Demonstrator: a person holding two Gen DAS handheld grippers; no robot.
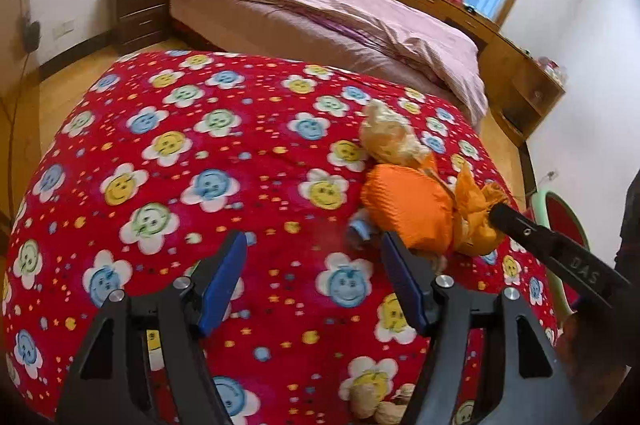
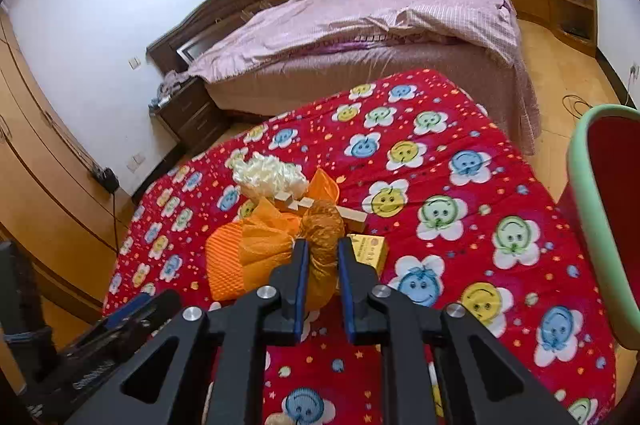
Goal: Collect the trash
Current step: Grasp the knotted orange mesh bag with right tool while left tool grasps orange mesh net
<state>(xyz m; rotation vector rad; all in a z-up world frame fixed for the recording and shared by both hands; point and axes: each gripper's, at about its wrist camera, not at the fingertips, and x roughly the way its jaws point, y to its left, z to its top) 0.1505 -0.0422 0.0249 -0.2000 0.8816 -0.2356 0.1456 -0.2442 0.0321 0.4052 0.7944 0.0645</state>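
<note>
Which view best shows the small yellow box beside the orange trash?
The right wrist view: the yellow box lies in plain sight on the red blanket, just right of the right gripper, which is shut on the crumpled orange bag. In the left wrist view the trash pile hides it.

Crumpled orange wrappers and white paper heaped on red blanket.

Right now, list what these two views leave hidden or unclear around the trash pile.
- Yellow box: right wrist view, partly behind the right tool; print too small.
- Blue scrap: left wrist view, blurred, partly under the orange bag.
- Bin: cut by the right wrist view's edge, inside unseen.
- Tan lumps: left wrist view, behind the left tool.
</note>
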